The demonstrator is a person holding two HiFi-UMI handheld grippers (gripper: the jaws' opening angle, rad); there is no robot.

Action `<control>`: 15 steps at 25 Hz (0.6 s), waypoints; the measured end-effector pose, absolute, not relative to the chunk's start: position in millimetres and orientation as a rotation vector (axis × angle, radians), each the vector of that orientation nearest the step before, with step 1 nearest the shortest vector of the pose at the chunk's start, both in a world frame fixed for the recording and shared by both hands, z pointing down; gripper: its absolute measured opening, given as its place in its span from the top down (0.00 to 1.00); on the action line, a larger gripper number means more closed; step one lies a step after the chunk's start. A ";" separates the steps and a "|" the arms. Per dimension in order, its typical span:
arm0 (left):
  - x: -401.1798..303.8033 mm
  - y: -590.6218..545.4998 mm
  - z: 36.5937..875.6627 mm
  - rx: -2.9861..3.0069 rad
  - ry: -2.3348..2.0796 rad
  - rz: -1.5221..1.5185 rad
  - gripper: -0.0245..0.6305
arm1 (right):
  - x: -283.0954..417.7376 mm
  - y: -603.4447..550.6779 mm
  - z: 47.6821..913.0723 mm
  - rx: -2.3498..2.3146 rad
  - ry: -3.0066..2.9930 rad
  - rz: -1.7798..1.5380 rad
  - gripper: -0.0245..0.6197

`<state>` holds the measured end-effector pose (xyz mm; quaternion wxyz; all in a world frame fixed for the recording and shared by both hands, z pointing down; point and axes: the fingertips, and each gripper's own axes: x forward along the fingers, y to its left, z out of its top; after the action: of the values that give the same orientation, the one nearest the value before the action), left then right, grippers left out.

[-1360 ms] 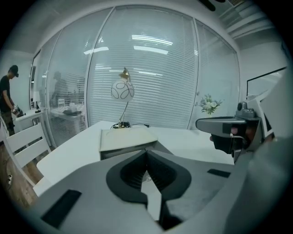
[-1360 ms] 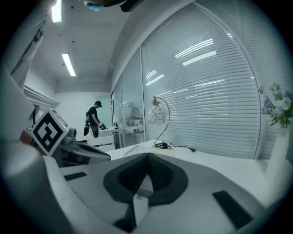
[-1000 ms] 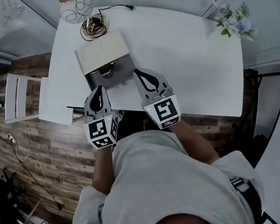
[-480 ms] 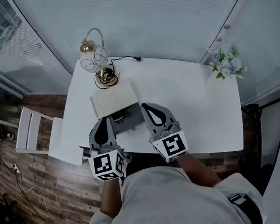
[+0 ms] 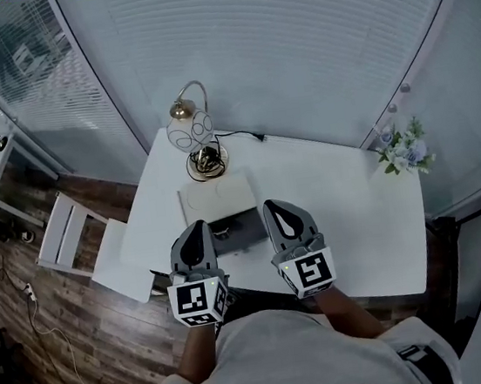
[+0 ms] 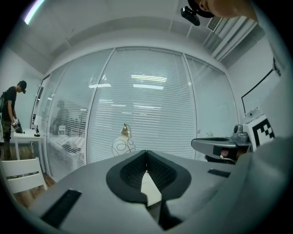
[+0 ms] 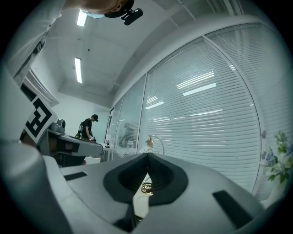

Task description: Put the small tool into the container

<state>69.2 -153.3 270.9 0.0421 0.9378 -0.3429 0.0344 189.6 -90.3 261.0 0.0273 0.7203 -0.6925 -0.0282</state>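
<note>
The left tool [image 5: 196, 228] and right tool [image 5: 278, 206] are hovering side by side over the near edge of the white worktop [image 5: 348, 208], each pressing its jaws together on nothing. The open grey container [image 5: 244, 230] is sitting between their tips, its lid leaning toward the lamp [image 5: 190, 132]. Something dark is lying inside, too small to identify.

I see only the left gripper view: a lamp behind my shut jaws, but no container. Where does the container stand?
Observer: In the head view the container stands on the white table, just on the near side of the lamp.
Operator: Does the right gripper hold anything?
Observer: No; the right gripper view shows its jaws together, with nothing between them.
</note>
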 end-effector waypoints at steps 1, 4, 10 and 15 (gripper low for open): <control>69.2 -154.3 268.0 2.875 -1.055 0.098 0.93 | 189.2 -91.6 260.7 2.217 -2.137 -0.095 0.92; 70.1 -153.8 262.8 2.883 -1.061 0.083 0.93 | 185.5 -91.8 260.3 2.190 -2.156 -0.108 0.92; 76.5 -150.5 262.4 2.878 -1.049 0.075 0.93 | 183.5 -92.0 255.2 2.167 -2.174 -0.123 0.92; 74.9 -153.4 263.9 2.866 -1.051 0.083 0.93 | 185.5 -95.6 255.6 2.171 -2.159 -0.106 0.92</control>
<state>74.9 -153.4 263.9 0.0439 0.9376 -0.3439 0.0272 185.5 -95.6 255.6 0.0389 0.7081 -0.7042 -0.0347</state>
